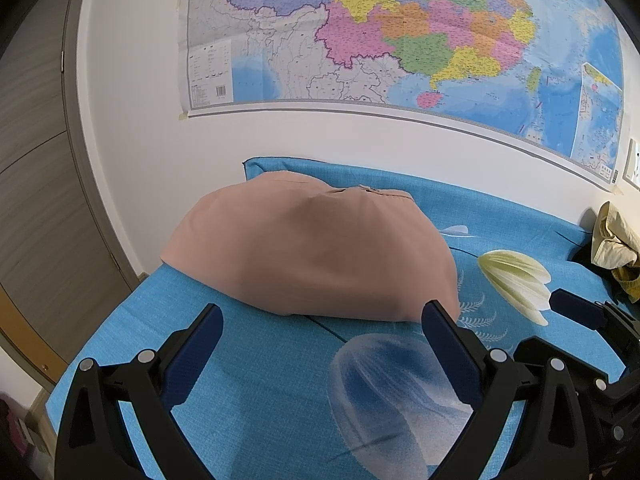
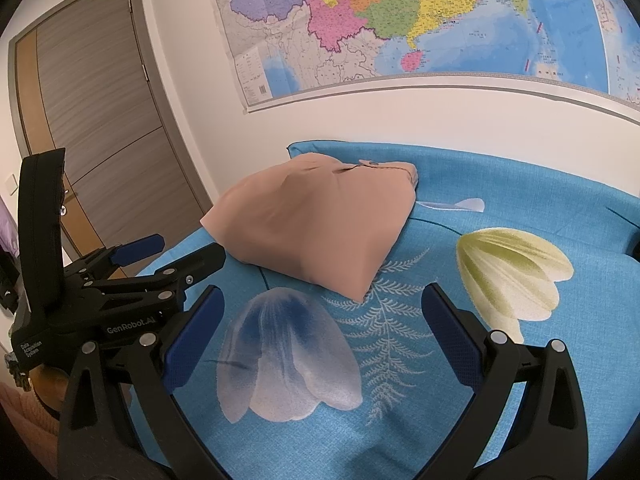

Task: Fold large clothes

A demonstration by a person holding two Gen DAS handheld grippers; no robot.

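A tan garment (image 1: 308, 248) lies folded into a compact bundle on the blue flowered bedsheet (image 1: 248, 380), near the bed's far left corner; it also shows in the right wrist view (image 2: 316, 220). My left gripper (image 1: 322, 322) is open and empty, just in front of the bundle's near edge, above the sheet. My right gripper (image 2: 322, 308) is open and empty, a little back from the bundle's near corner. The left gripper (image 2: 168, 254) also shows at the left of the right wrist view, beside the bundle. The right gripper's fingertip (image 1: 576, 308) shows at the right of the left wrist view.
A pile of yellowish and dark clothes (image 1: 614, 240) lies at the bed's far right. A large wall map (image 1: 400, 36) hangs above the bed. A wooden door (image 2: 88, 116) stands left of the bed. The bed's left edge (image 1: 104, 336) drops off near my left gripper.
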